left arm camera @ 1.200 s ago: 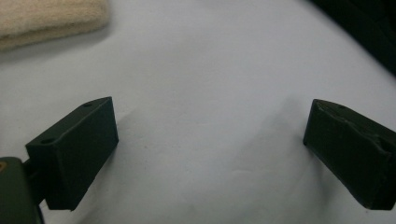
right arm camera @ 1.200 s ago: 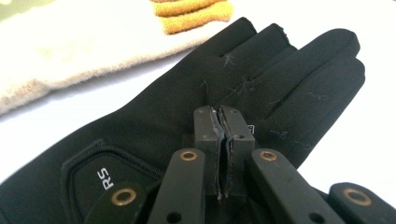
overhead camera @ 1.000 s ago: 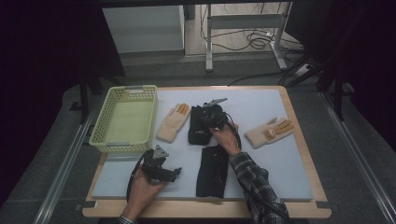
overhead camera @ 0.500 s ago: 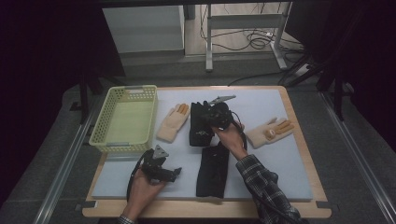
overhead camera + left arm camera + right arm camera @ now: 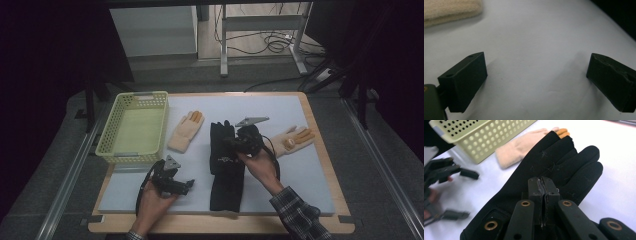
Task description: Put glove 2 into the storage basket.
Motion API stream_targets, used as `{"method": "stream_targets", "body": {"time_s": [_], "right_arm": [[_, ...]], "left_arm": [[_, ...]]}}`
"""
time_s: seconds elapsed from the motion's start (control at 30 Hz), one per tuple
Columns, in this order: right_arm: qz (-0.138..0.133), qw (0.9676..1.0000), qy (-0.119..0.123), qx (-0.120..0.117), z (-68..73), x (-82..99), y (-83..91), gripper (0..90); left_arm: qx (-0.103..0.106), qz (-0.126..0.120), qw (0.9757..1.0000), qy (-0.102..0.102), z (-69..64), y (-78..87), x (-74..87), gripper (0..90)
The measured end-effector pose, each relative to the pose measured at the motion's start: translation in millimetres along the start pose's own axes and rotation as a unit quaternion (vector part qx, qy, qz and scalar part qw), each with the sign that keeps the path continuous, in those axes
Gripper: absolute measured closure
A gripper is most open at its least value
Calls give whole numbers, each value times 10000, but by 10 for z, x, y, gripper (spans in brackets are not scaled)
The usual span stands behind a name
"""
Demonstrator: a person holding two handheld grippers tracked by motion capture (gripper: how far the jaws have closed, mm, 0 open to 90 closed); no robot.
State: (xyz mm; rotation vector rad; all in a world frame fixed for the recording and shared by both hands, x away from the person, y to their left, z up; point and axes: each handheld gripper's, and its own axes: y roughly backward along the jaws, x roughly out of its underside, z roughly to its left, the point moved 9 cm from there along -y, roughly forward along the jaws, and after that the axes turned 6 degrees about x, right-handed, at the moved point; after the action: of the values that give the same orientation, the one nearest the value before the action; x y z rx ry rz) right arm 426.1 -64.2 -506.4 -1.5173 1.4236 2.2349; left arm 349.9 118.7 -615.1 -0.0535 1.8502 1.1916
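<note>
Right gripper (image 5: 231, 142) is hovering over the upper black glove (image 5: 221, 145) mid-table, jaws pressed together with nothing visibly between them. That glove is lying fingers away, overlapping a second black glove (image 5: 227, 187) nearer the person. Left gripper (image 5: 191, 183) is sitting low on the white table (image 5: 300, 180), jaws standing wide and empty. Beige gloves (image 5: 186, 131) (image 5: 294, 140) are flanking; yellow basket (image 5: 114, 152) is sitting left.

One camera looks down from above the table (image 5: 310, 170); two ride close on the grippers (both catching the cream glove (image 5: 524, 147)).
</note>
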Motion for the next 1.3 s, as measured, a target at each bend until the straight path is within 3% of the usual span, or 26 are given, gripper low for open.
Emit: {"method": "stream_targets", "body": {"time_s": [0.4, 0.7, 0.9, 1.03, 1.17, 1.3], "right_arm": [[147, 9990, -401, 161, 270, 509, 381, 861], [151, 9978, -599, 239, 429, 689, 462, 858], [352, 9976, -231, 551, 425, 912, 246, 841], [429, 9976, 32, 544, 433, 1008, 145, 753], [273, 9987, 243, 354, 432, 923, 242, 631], [165, 9981, 388, 444, 332, 854, 369, 622]], "left_arm": [[2, -11, 10000, 1, 0, -2, -2, 32], [-1, -9, 10000, 11, -2, -1, -1, 32], [3, 11, 10000, -7, 0, 1, 2, 32], [4, 9, 10000, -8, 0, 1, 2, 32], [5, 14, 10000, -10, 0, 2, 2, 32], [4, 12, 10000, -6, 0, 1, 2, 32]]}}
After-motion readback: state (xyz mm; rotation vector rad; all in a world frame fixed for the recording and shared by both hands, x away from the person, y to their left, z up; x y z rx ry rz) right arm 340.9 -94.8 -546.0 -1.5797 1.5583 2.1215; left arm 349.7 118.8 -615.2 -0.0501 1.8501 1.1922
